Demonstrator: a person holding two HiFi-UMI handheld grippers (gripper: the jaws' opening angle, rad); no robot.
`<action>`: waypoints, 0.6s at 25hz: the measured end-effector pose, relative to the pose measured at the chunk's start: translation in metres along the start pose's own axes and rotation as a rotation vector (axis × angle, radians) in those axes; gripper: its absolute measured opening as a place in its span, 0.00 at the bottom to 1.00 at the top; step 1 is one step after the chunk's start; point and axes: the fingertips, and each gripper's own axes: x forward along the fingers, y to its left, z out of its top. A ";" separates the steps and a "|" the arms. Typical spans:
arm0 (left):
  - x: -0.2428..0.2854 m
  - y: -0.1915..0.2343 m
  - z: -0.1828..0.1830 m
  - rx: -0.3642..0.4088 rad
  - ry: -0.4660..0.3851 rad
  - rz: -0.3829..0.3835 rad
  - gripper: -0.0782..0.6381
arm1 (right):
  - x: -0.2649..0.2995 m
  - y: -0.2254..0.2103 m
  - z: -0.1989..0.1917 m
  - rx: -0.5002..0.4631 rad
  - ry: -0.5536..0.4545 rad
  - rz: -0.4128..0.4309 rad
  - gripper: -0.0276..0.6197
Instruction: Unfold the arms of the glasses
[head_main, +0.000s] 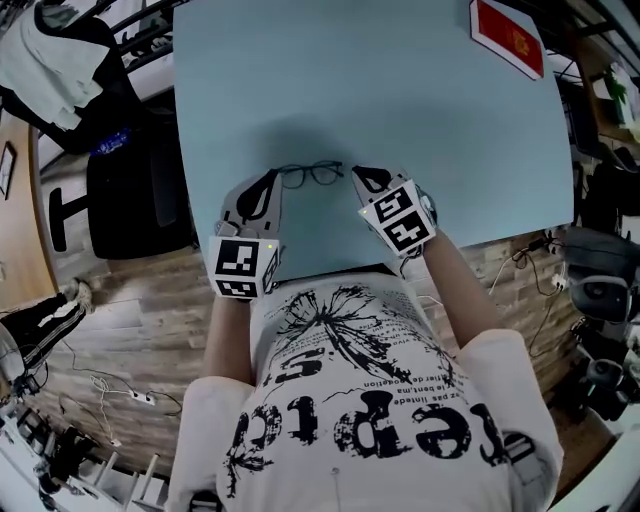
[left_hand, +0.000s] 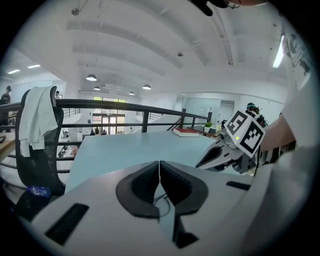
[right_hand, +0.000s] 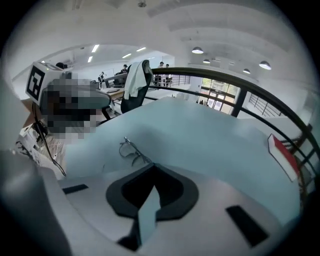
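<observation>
Glasses (head_main: 310, 174) lie mid-frame, 2 arms seemingly folded; left gripper (head_main: 274, 177) and right gripper (head_main: 357, 172) flank them, jaws pinched together, empty; unfolding remains.

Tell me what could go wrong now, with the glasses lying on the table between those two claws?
1. The left gripper and right gripper are both shut, close to the ends of the glasses. Pushed in like that, they might shove the glasses across the smooth table rather than grip them.
2. The frame looks thin; a hard pinch or uneven pull could bend an arm.
</observation>
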 end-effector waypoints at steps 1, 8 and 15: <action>0.005 0.002 -0.002 0.005 0.005 -0.002 0.14 | 0.007 -0.002 -0.002 -0.029 0.031 0.009 0.06; 0.022 0.010 -0.018 -0.019 0.070 -0.003 0.14 | 0.040 -0.005 -0.017 -0.239 0.203 0.111 0.13; 0.020 0.011 -0.037 -0.044 0.162 0.007 0.14 | 0.059 0.007 -0.026 -0.587 0.321 0.239 0.19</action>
